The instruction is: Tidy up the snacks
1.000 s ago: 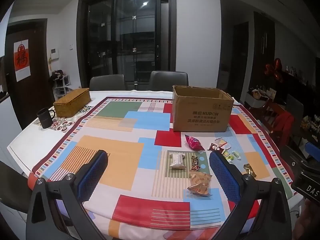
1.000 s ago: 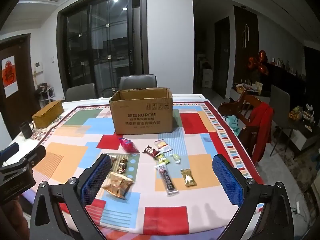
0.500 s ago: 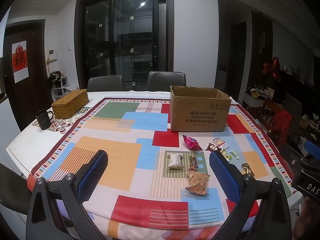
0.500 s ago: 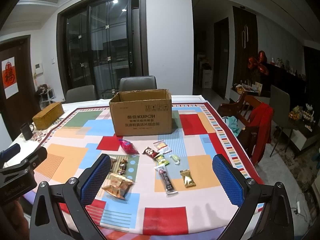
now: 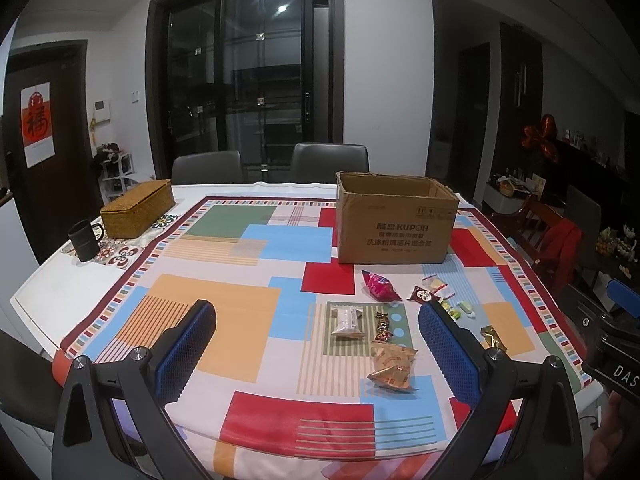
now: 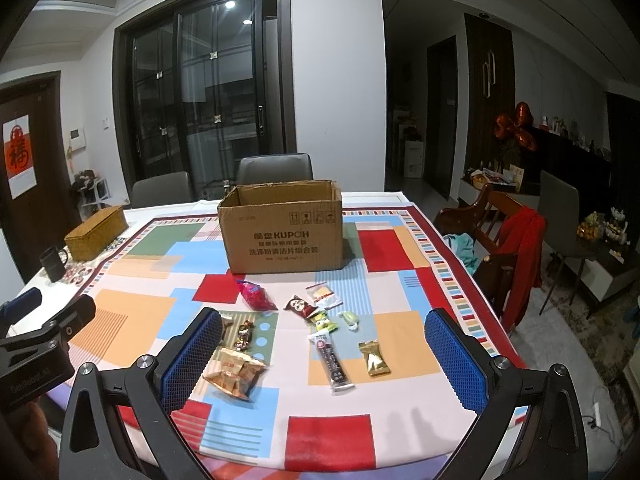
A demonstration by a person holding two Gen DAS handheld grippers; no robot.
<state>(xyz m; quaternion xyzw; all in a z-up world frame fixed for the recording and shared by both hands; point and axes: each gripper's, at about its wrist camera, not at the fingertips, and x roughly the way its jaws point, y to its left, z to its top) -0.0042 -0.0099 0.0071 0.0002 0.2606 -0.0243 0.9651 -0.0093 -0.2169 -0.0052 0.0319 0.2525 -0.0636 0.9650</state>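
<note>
Hovering short of the cardboard box (image 6: 282,228), both the left gripper (image 5: 316,346) and right gripper (image 6: 324,354) hold their fingers wide apart, empty. Snack packets (image 6: 332,330) lie scattered on the tablecloth (image 6: 404,360) just in front of that box.

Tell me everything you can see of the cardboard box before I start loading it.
The cardboard box is plain brown corrugated card with black print on its near face: KUPOH, lines of Chinese text and small handling symbols. It stands upright with its top open; its inside is not visible. Edges look slightly worn. It rests on the patterned tablecloth toward the far side of the table, apart from the snacks scattered in front. Neither gripper touches it.
</note>
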